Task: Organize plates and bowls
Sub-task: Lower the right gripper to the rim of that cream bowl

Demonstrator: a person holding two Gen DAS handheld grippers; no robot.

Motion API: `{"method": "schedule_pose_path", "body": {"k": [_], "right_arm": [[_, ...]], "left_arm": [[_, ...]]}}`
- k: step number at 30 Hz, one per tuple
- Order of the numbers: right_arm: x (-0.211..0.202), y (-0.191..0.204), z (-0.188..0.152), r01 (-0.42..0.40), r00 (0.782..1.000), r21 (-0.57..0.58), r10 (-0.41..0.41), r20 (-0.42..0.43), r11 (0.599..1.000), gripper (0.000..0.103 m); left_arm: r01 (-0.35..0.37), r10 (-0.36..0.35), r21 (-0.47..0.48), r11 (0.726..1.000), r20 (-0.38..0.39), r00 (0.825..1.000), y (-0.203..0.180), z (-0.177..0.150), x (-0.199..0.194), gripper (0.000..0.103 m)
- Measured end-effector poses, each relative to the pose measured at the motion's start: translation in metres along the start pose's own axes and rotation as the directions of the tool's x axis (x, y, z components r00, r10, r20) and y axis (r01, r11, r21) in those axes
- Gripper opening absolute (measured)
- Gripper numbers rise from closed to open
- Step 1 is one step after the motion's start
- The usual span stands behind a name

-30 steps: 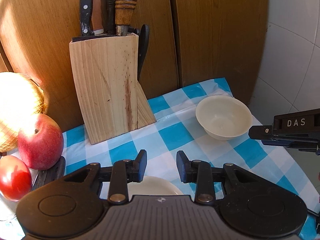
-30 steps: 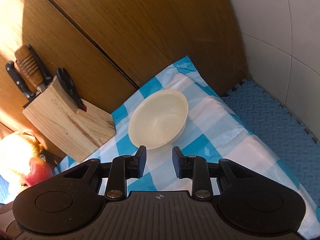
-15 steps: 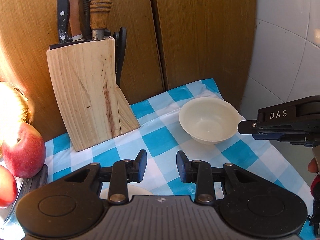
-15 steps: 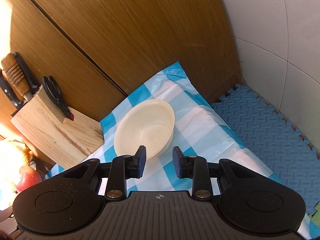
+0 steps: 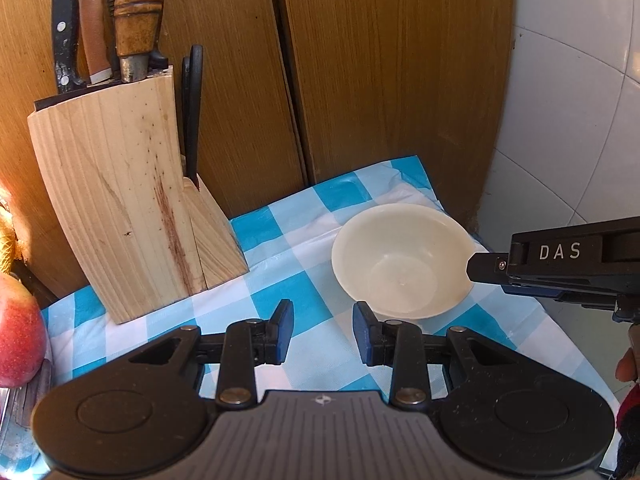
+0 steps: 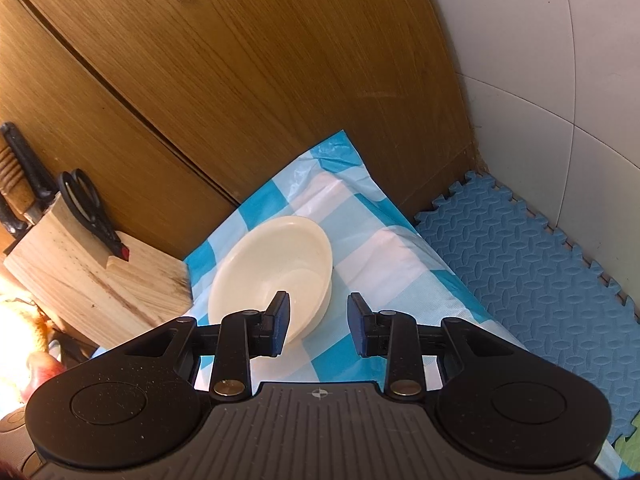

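Observation:
A cream bowl [image 5: 402,258] sits empty on the blue-and-white checked cloth [image 5: 280,288] near the table's far right corner. My left gripper [image 5: 323,334] hovers open just in front of it, a little to its left. From the right my right gripper [image 5: 486,266] reaches the bowl's right rim. In the right wrist view the same bowl [image 6: 272,270] lies ahead and left of my open right gripper [image 6: 318,326], whose left finger [image 6: 278,320] overlaps the bowl's near rim. Nothing is held in either gripper.
A wooden knife block [image 5: 128,216] with knives and scissors stands at the left against brown cabinet doors [image 5: 380,80]. A red apple [image 5: 18,326] sits at the far left. Blue foam matting [image 6: 532,264] lies beyond the table's right edge, under a white tiled wall [image 6: 560,60].
Both grippers have moved in on the bowl. The right gripper's finger now overlaps its rim; the plate seen under the left gripper a second ago is out of view.

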State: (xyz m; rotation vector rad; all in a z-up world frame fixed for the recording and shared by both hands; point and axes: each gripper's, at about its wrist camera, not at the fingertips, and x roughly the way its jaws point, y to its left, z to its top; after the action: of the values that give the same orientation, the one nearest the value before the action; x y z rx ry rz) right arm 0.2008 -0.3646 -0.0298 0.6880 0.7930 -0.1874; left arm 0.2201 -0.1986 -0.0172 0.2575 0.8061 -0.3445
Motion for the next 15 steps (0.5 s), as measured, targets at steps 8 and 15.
{"method": "schedule_pose_path", "body": {"k": [8, 15], "right_arm": [[0.007, 0.0, 0.003, 0.016, 1.0, -0.014, -0.016, 0.014, 1.0, 0.042], [0.017, -0.002, 0.006, 0.032, 0.999, -0.02, -0.032, 0.011, 0.999, 0.042]], "left_arm": [[0.021, -0.021, -0.013, 1.0, -0.007, 1.0, -0.002, 0.009, 0.018, 0.028], [0.056, -0.059, -0.076, 0.995, -0.031, 0.998, 0.001, 0.015, 0.033, 0.028]]}}
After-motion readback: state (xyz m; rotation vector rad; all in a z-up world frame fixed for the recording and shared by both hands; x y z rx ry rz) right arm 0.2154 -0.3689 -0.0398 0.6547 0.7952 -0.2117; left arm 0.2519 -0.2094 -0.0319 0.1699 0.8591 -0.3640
